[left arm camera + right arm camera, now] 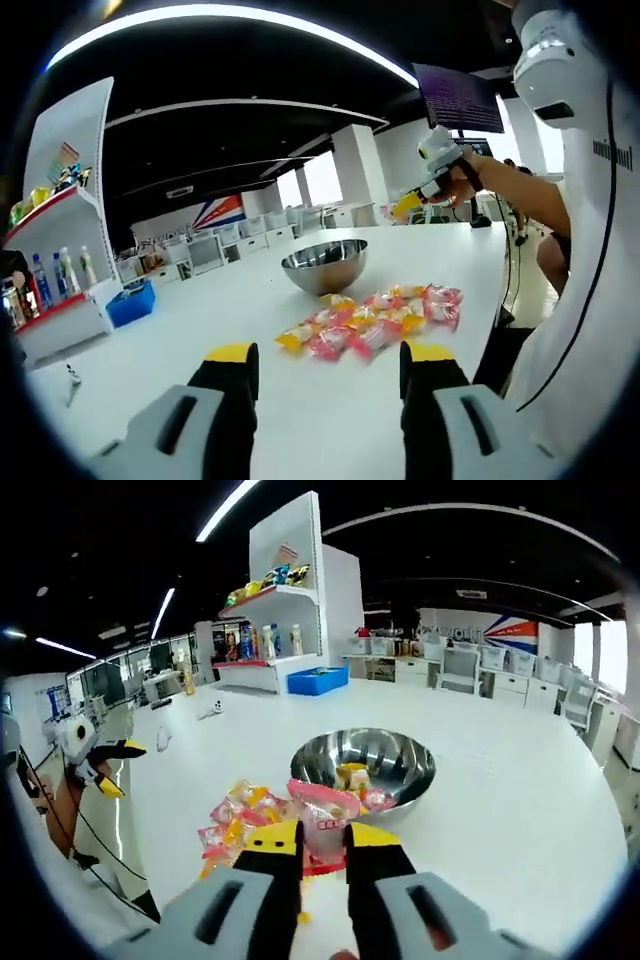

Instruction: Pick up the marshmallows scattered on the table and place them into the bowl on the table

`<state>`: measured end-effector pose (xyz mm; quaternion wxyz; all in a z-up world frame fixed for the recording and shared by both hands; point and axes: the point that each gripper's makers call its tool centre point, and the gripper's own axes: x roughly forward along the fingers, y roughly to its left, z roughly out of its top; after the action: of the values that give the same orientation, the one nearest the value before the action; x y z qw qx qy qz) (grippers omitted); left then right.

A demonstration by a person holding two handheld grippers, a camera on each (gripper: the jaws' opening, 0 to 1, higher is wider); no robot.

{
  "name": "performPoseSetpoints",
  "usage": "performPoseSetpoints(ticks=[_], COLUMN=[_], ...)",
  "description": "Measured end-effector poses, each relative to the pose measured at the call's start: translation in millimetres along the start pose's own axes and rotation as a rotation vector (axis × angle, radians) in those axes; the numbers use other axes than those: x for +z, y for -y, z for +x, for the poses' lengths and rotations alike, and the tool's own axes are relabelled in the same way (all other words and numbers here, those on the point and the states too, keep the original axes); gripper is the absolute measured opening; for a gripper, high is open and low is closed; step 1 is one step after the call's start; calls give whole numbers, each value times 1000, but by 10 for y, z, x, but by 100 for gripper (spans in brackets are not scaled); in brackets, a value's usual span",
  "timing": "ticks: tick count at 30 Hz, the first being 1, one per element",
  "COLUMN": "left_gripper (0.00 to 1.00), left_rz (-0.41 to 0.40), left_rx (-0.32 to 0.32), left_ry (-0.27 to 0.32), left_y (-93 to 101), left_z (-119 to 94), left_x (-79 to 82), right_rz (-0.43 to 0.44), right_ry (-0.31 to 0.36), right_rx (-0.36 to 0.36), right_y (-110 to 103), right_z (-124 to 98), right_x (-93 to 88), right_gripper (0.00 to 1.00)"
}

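Right tool (323,842) pinching a pink marshmallow packet (322,815), steel bowl (364,767) just ahead (left tool (330,368) spread, farther).

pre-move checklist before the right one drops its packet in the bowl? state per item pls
1. Right hand-held gripper has a grip: ok, jaws shut on a pink marshmallow packet.
2. Packet over the bowl: not ok, it appears short of the near rim, above the table.
3. Bowl upright with room: ok, only a few packets inside.
4. Left hand-held gripper out of the way: ok, jaws open, empty, short of the pile.
5. Path to the bowl free: ok, nothing between packet and rim.
6. Packet gripped securely: cannot tell, the jaws hide the contact.
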<state>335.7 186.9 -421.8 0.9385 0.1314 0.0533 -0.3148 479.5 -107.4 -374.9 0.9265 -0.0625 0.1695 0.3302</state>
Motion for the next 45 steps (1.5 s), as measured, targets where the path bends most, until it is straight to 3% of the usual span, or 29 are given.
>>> performPoseSetpoints(ticks=[7, 16, 24, 32, 39, 45], left_gripper=[57, 57, 57, 58, 58, 58], left_rz=[5, 8, 12, 11, 16, 18], left_rx=[-1, 1, -3, 4, 15, 17], left_ry=[-16, -19, -24, -38, -48, -44], left_y=[9, 40, 72, 63, 29, 23], left_z=[-36, -38, -14, 0, -2, 11], left_x=[-15, 0, 3, -5, 0, 22], right_rz=[-90, -153, -140, -84, -66, -85], right_ry=[27, -1, -58, -112, -129, -105], right_rx=[-7, -3, 6, 24, 34, 42], right_y=[110, 251, 342, 342, 301, 258], right_z=[40, 360, 827, 1231, 1332, 1309], right_x=[392, 597, 448, 47, -104, -14], right_gripper=[16, 16, 17, 17, 18, 27])
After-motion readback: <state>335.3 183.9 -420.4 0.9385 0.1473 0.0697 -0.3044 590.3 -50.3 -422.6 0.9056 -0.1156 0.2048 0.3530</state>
